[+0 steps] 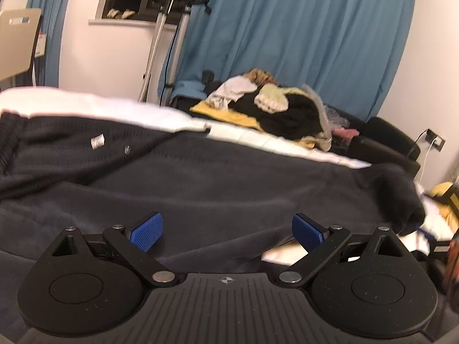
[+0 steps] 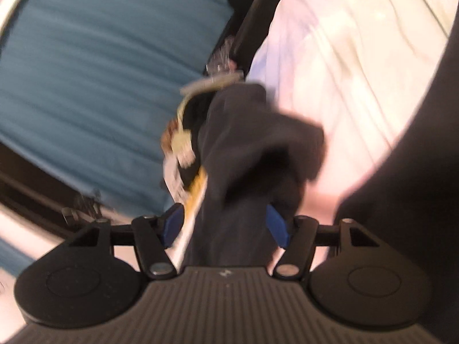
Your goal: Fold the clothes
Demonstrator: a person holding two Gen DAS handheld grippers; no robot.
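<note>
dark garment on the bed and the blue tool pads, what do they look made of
Dark garment: looks like a soft knit, matte charcoal; faint ribbed rows, a sewn label and a small button show. Wool or cotton blend, can't tell.

Blue pads on the left tool: likely moulded rubber or plastic, judging by the fine grid texture and dull sheen.

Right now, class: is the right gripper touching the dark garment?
Touching: the right wrist view shows the dark garment bunched between the right gripper, against its blue pads.
</note>
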